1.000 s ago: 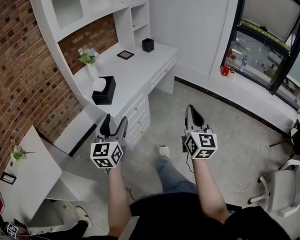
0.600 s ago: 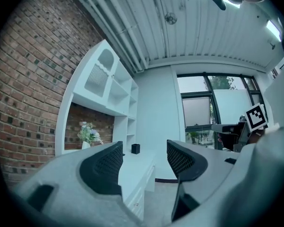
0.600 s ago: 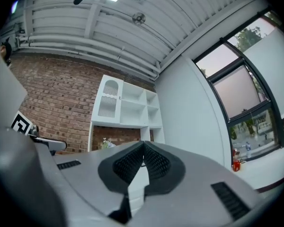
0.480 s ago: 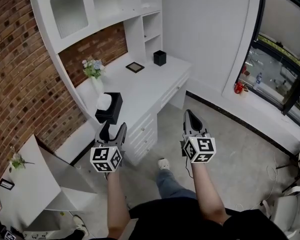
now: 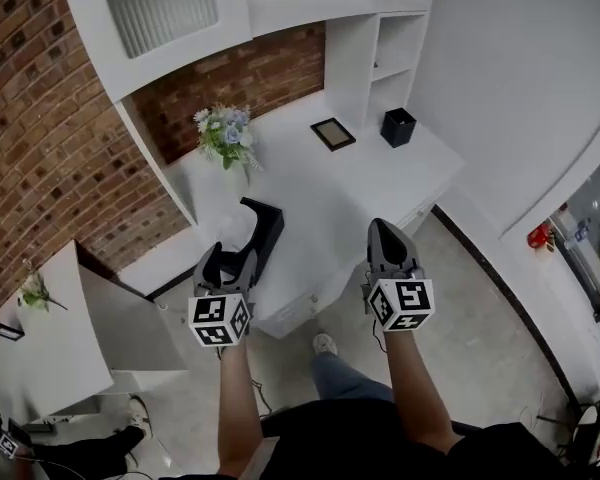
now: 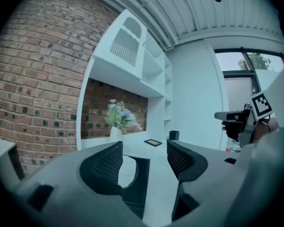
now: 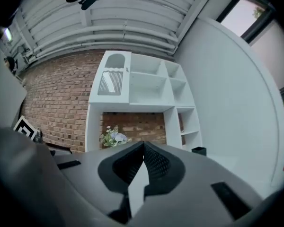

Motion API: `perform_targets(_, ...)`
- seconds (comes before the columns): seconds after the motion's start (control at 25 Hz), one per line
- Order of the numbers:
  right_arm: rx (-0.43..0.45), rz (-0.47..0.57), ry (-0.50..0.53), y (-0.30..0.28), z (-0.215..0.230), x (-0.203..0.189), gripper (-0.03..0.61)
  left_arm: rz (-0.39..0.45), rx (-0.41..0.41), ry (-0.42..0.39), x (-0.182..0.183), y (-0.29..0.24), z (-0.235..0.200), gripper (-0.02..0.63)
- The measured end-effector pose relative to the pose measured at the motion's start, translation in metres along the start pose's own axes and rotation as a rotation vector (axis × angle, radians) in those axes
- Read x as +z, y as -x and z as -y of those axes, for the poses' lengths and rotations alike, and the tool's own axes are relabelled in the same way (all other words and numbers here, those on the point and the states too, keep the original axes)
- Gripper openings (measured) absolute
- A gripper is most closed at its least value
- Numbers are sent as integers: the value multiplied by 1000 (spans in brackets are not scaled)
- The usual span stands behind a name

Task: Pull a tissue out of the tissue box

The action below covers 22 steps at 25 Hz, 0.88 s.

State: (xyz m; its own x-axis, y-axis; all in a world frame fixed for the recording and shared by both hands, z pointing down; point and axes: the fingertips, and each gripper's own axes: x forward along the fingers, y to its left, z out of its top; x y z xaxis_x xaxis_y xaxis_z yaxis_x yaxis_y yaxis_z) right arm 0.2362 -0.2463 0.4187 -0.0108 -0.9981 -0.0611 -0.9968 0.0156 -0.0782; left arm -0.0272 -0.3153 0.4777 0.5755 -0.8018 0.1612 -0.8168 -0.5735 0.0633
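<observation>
In the head view, the left gripper (image 5: 230, 258) is covering the near end of the one black tissue box (image 5: 265, 230), which is sitting at the front left of the white desk (image 5: 330, 183), so its opening is hardly showing there. In the left gripper view, the box (image 6: 138, 181) is showing through the gap, with a pale patch of tissue (image 6: 126, 170) half hidden behind the left jaw. The two grippers are hanging in front of the desk. The left gripper (image 6: 144, 157) is holding its jaws wide apart around nothing. The right gripper (image 5: 385, 233) (image 7: 143, 148) is keeping its jaws pressed together at the tips, gripping nothing. Farther back, one vase of flowers (image 5: 225, 133), one picture frame (image 5: 333, 133) and one black holder (image 5: 398, 126) are standing.
</observation>
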Motion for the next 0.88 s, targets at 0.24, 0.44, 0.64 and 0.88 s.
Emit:
perform_targets(0.24,223,-100,-23,-119,-25,-37,-2,-73,131,37,-20,-51,-48,262)
perform_targets(0.44,330,-157,-92,-164,-46,-60,-2,-141,193,10,-30,-60,-61,264)
perform_targets(0.64,389,-189,-149,-185,-66,-73,-2,-167,218,36,-34,-56,-73,264)
perform_targets(0.88,414,-185,-146,-196,-80,-70,-2,-233,185,52,-46,-64,-78,264)
